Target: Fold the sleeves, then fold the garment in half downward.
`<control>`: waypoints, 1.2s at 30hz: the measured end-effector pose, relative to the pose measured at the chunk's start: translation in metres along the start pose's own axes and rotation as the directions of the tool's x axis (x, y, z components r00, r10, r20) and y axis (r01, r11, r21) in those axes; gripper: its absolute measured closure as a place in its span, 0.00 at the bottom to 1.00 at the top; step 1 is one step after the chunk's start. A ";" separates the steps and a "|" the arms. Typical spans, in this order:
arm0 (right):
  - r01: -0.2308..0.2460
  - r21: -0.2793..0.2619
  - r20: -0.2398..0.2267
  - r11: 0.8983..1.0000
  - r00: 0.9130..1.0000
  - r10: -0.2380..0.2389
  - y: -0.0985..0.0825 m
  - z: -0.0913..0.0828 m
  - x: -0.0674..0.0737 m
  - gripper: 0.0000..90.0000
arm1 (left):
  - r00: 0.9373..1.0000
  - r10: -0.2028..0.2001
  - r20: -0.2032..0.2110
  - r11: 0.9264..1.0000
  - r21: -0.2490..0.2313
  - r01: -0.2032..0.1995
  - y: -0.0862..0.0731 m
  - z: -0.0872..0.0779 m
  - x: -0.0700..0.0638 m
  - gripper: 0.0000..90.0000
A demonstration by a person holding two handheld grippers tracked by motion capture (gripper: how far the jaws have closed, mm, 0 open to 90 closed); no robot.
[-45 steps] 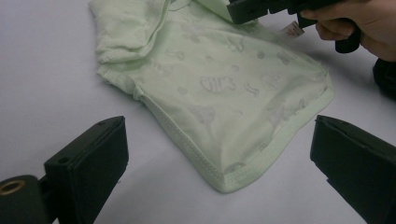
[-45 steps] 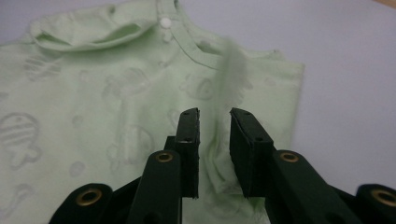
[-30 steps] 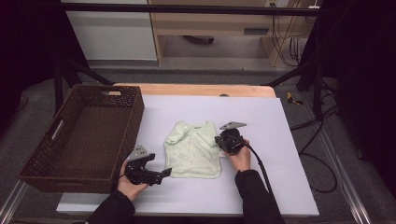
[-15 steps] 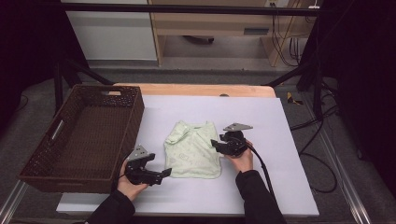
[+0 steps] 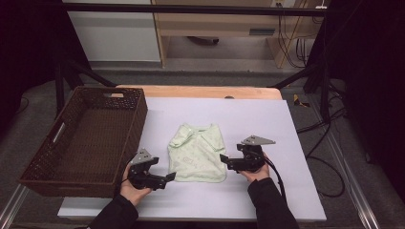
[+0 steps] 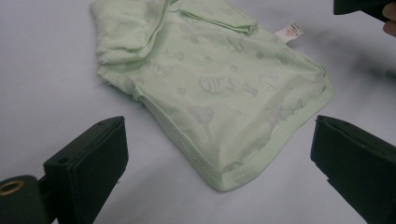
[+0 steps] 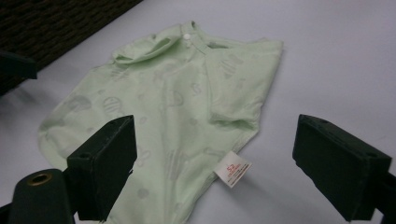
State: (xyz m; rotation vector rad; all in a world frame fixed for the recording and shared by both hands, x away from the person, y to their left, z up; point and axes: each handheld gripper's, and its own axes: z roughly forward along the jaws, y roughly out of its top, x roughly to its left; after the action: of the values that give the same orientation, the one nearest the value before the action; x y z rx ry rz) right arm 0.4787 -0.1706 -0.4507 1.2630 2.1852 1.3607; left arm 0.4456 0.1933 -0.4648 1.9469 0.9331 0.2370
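Folding looks partly done: the pale green baby shirt (image 5: 197, 153) lies flat on the desk (image 5: 286, 124) between both grippers, its sleeves apparently tucked in, though the creases are hard to read. The right gripper (image 5: 228, 160) has just been opening its jaws, nothing between them, beside the shirt's edge. The left gripper (image 5: 168, 179) waits, jaws apart, near the hem. The wicker basket (image 5: 86, 138) holds no shirt yet.
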 end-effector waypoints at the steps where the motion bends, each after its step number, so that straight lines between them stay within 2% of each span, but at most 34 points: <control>1: -0.002 -0.002 -0.008 1.000 1.000 0.002 -0.002 -0.003 0.001 0.16 | 1.000 -0.001 -0.001 1.000 0.000 0.001 0.000 0.000 0.000 0.04; 9: -0.003 -0.001 0.011 1.000 1.000 0.003 -0.021 -0.020 0.008 0.15 | 1.000 0.003 -0.010 1.000 0.030 -0.003 -0.001 0.004 -0.003 0.04; 16: -0.013 0.016 0.012 1.000 1.000 0.013 -0.032 -0.020 0.011 0.12 | 1.000 -0.007 -0.029 0.998 0.059 0.008 -0.003 0.006 -0.002 0.07; 20: 0.006 0.035 0.018 0.999 1.000 -0.007 -0.034 -0.016 0.014 0.12 | 0.999 -0.015 -0.039 0.997 0.072 0.018 -0.004 0.008 0.000 0.10; 22: 0.016 0.053 0.024 0.998 1.000 -0.017 -0.035 -0.012 0.016 0.12 | 0.998 -0.014 -0.054 0.997 0.081 0.018 -0.004 0.009 0.000 0.14; 24: 0.012 0.056 0.026 0.998 1.000 -0.014 -0.036 -0.011 0.016 0.12 | 0.998 -0.022 -0.051 0.996 0.084 0.027 -0.005 0.009 0.001 0.17; 25: 0.022 0.063 0.025 0.998 0.999 -0.024 -0.036 -0.009 0.017 0.13 | 0.998 -0.026 -0.050 0.996 0.085 0.030 -0.005 0.010 0.001 0.21; 32: 0.047 0.096 0.033 0.994 0.998 -0.050 -0.039 0.000 0.025 0.14 | 0.998 -0.023 -0.051 0.994 0.105 0.029 -0.006 0.012 0.001 0.32; 36: 0.054 0.106 0.036 0.993 0.998 -0.058 -0.039 0.001 0.025 0.17 | 0.997 -0.023 -0.068 0.991 0.126 0.032 -0.007 0.012 0.002 0.40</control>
State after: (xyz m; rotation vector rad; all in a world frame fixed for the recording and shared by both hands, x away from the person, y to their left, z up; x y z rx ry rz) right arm 0.4442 -0.1567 -0.4782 1.2434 2.2740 1.2036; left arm 0.4495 0.1880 -0.4773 2.0522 1.0401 0.2329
